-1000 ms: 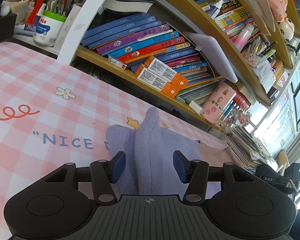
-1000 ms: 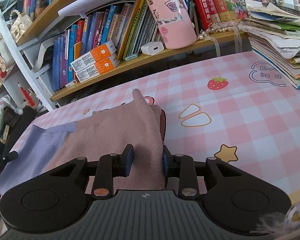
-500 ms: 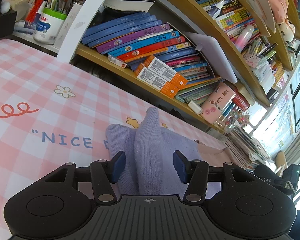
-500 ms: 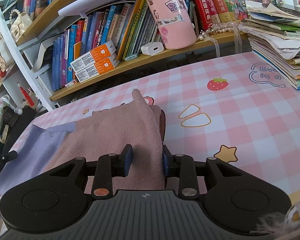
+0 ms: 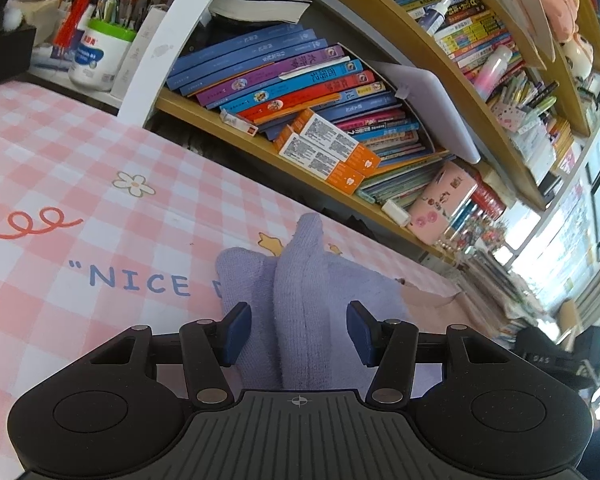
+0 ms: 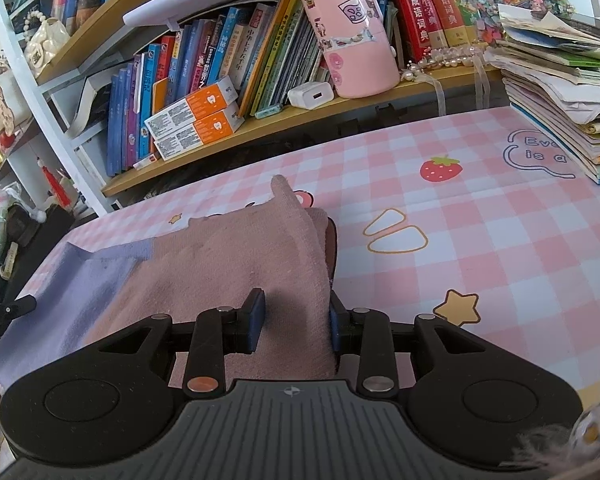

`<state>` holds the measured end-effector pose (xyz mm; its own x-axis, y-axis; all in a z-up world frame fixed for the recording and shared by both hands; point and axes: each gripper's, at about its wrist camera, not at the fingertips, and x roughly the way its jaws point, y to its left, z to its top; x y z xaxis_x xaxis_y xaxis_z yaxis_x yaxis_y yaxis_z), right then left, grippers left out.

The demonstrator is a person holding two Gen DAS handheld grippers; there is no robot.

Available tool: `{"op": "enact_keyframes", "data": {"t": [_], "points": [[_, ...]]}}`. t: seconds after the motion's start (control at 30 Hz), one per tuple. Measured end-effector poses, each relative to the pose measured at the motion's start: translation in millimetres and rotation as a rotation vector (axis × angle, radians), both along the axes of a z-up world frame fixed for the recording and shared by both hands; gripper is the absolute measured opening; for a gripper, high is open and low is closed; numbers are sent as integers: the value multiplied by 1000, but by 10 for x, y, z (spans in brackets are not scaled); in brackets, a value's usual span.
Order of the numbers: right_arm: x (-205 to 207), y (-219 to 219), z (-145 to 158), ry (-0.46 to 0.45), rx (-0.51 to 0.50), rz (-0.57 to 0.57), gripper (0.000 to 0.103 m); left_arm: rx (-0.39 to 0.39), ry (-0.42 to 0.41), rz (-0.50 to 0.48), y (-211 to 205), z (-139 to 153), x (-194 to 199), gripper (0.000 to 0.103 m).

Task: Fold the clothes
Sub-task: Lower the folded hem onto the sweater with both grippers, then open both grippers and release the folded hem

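Towel [image 6: 220, 276] corners stand pinched up; checked tablecloth [image 6: 480, 240] bare rightward.

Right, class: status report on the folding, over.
Left gripper open, garment ridge between pads. Right gripper pinching pink fold. Lies on checked tablecloth, nothing blocking.

Lavender cloth [image 5: 300, 280] between parted jaws

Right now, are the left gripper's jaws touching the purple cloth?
Apart. The left wrist view shows the left gripper with jaws wide, a clear gap on both sides of the purple cloth ridge.
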<state>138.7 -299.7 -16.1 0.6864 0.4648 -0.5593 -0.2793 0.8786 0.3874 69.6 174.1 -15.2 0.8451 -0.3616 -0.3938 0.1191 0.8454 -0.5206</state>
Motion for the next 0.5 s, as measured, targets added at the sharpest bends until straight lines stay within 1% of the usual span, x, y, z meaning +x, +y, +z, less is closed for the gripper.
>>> {"op": "enact_keyframes", "data": {"t": [0.07, 0.13, 0.17, 0.23, 0.33, 0.37, 0.4, 0.43, 0.47, 0.5], "points": [[-6, 20, 3, 0, -1, 4, 32, 49, 1, 8, -46, 32, -20, 52], [-18, 50, 10, 0, -5, 13, 34, 130, 18, 23, -92, 73, -42, 52], [-26, 73, 15, -1, -8, 22, 35, 156, 30, 30, -99, 91, -50, 52], [-42, 127, 24, -4, -14, 42, 37, 190, 48, 41, -82, 132, -83, 52], [-84, 243, 41, -14, -32, 81, 38, 251, 48, 65, -47, 228, -180, 53], [-107, 295, 46, -20, -40, 99, 38, 273, 47, 79, -32, 262, -216, 58], [-131, 347, 48, -26, -50, 117, 39, 295, 46, 93, -17, 297, -251, 66], [-157, 405, 50, -34, -63, 133, 40, 315, 46, 112, -5, 331, -288, 71], [-189, 464, 51, -44, -80, 146, 42, 335, 46, 132, 6, 364, -323, 81], [-227, 525, 54, -58, -99, 157, 43, 355, 49, 153, 14, 394, -355, 88]]}}
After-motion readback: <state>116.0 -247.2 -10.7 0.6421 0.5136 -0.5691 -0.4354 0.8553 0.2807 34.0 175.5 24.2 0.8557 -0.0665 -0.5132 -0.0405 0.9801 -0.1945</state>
